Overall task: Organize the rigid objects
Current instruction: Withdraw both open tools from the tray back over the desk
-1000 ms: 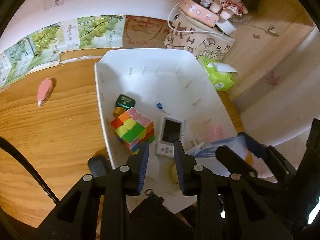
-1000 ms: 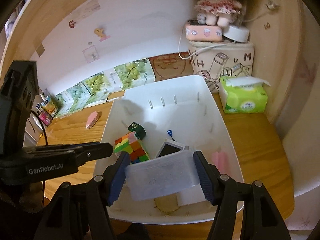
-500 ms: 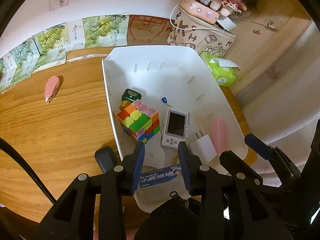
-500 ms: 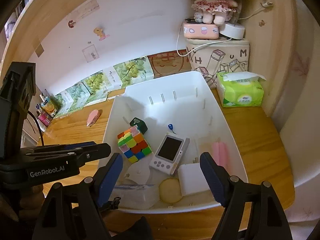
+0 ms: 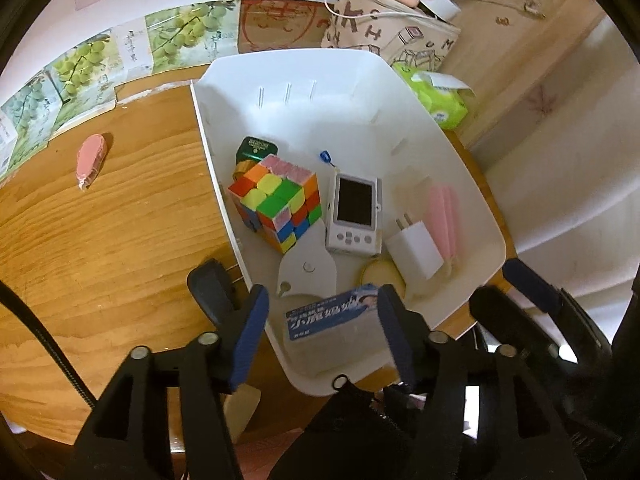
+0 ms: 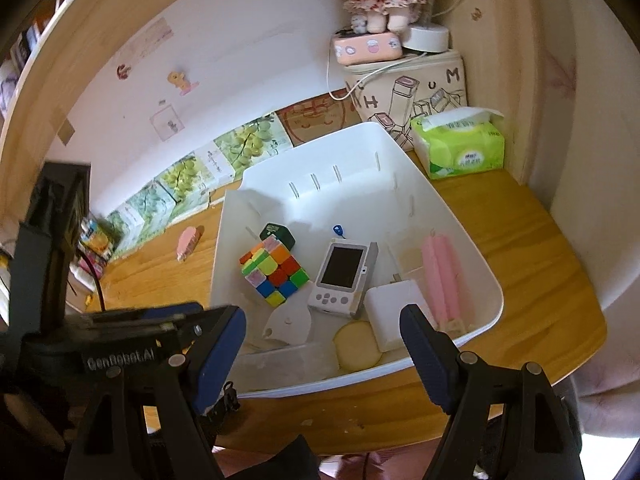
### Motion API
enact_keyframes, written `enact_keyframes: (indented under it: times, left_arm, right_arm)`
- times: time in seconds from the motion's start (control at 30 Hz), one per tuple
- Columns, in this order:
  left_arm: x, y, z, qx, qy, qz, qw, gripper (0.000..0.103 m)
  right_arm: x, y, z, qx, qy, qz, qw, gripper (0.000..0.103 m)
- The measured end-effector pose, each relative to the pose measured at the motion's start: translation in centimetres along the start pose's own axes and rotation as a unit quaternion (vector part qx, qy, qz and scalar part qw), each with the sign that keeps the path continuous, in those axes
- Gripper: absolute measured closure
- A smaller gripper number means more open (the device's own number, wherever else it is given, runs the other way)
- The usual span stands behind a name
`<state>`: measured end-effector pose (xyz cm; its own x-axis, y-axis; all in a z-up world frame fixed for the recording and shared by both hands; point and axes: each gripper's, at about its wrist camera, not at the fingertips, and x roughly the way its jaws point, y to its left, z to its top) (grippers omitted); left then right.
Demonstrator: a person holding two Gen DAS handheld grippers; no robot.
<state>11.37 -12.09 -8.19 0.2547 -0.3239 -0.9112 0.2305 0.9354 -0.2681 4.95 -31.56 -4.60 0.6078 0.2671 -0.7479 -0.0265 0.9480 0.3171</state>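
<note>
A: Left gripper (image 5: 320, 316) — we note its jaws opening, the blue-labelled box (image 5: 332, 316) between them, pads clear of it. Right gripper (image 6: 322, 344) spread, empty.

B: We record the box lying in the white bin's (image 5: 464, 184) near corner, beside the puzzle cube (image 5: 276, 208), handheld console (image 5: 354, 214) and charger (image 5: 414, 250).
</note>
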Motion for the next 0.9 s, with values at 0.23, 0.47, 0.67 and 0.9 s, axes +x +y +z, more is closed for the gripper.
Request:
enact_keyframes:
  times: [0.23,0.47,0.67,0.9]
  left_arm:
    - [-0.6,2.2,-0.4,-0.001,0.001,0.002,1.0000,0.036]
    - [-1.8,5.3,-0.7,0.003,0.001,-0.001,1.0000,0.036]
    - [-3.4,8.4,-0.7,0.000,-0.008,-0.005,1.0000,0.031]
    - [-5.3,11.8,-1.0,0.005,-0.016,-0.008,0.9998,0.026]
  right_arm:
    - [0.9,1.4,-0.5,0.024,0.008,0.023,0.999,0.023]
    - [1.6,4.5,-1.0,0.035,0.005,0.031,0.999,0.023]
    - [2.1,8.0,-1.5,0.032,0.003,0.028,0.999,0.023]
    - [2.8,12.1,-2.2,0.035,-0.002,0.018,0.999,0.023]
